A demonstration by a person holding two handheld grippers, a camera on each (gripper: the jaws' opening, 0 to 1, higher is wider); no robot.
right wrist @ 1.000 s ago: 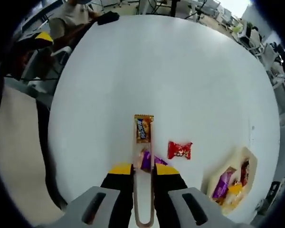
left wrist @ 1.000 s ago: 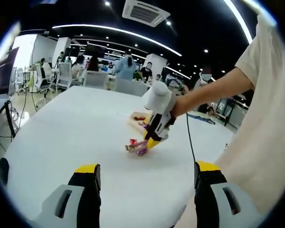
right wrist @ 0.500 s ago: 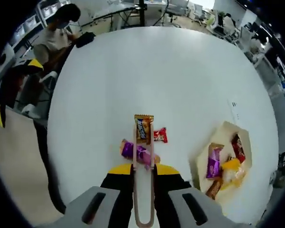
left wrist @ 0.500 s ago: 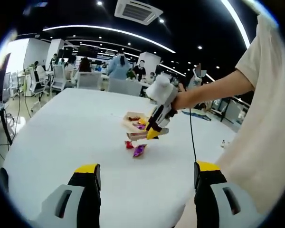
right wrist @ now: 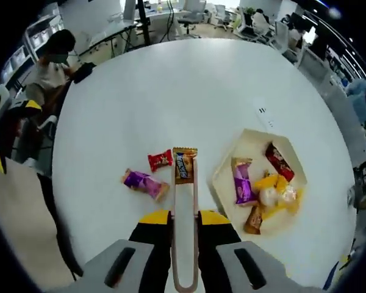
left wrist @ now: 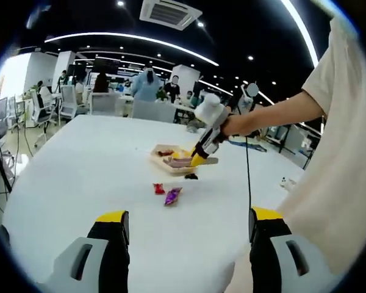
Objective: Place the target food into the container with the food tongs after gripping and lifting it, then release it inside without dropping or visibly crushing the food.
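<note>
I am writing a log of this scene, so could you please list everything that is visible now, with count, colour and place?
table: one, white, round, under everything
tray: one, beige, on the table, right of the tongs in the right gripper view
snacks in tray: about six packets, purple, red, brown, yellow
purple candy: one, loose on the table, left of the tongs
red candy: one, loose on the table beside the purple one
tongs: one pair, pale, held in the right gripper
orange bar: one, pinched at the tongs' tip
chairs: several, grey, behind the table
left gripper: yellow-tipped, open
right gripper: yellow-tipped, shut on the tongs
</note>
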